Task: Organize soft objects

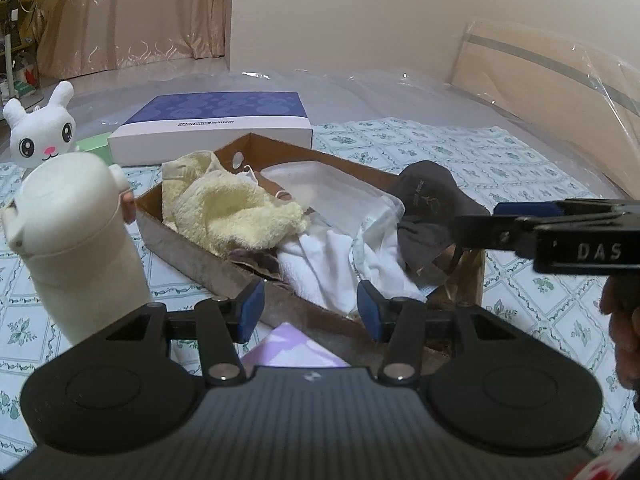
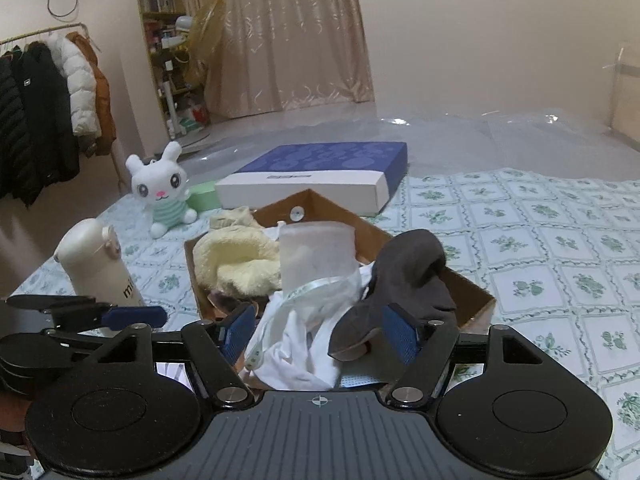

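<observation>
One floral bedsheet [image 2: 540, 240], curtained room

A bed [image 2: 540, 248] with a green-flowered sheet carries an open cardboard box [image 2: 476, 300] of cloths. Behind the box lies a flat blue-and-white box [image 2: 320, 176]; to its left stand a cream bottle [image 2: 96, 268] and a white toy rabbit [image 2: 160, 188], a small green box [image 2: 206, 196] beside the rabbit.
</observation>
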Available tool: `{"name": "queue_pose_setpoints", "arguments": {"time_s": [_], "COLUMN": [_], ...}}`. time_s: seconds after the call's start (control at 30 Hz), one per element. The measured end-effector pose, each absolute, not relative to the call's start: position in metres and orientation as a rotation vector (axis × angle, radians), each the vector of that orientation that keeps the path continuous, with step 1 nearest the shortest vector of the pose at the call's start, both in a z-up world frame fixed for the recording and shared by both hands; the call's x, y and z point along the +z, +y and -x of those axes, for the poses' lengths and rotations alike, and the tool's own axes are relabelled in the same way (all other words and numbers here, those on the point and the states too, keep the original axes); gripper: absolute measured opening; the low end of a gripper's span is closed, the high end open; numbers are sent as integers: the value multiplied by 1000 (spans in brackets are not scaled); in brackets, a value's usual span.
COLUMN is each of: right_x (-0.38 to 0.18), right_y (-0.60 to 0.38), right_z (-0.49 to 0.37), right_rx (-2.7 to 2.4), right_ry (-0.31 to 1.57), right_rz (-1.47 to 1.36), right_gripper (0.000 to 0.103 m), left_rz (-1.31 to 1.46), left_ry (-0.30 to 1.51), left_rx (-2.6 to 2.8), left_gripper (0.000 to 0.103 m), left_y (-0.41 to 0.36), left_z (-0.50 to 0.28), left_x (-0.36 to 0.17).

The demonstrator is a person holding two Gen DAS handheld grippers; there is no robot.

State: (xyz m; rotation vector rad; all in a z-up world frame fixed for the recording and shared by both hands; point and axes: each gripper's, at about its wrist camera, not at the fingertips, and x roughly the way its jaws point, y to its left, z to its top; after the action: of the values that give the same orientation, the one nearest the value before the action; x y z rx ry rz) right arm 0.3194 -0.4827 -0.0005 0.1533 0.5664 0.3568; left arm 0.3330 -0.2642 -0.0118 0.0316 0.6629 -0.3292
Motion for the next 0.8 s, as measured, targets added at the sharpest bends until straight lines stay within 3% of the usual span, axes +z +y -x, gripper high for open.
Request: {"name": "queue_pose_setpoints", "arguments": {"time_s": [0.27,0.47,0.6,0.8], "right_x": [5,3,5,14], "right_y": [-483,-480,-481,-479], "right_z": [-299,-282,-266,-235], "right_rx": [298,220,198,157], "right_ry": [584,655,681,695], "right_rz": [-145,-108,-110,-109], "right_gripper": [71,71,71,71], "left_rz": [-7,-21,-12,-22], "left_ry": [670,678,685,679], "left_rx": [-340,-348,-362,-380], "left_gripper": [47,53,64,73], "left_y": [-261,-262,-261,-259], "left_z": [-320,-304,-291,-264], "left_x": [-8,-1,4,11]}}
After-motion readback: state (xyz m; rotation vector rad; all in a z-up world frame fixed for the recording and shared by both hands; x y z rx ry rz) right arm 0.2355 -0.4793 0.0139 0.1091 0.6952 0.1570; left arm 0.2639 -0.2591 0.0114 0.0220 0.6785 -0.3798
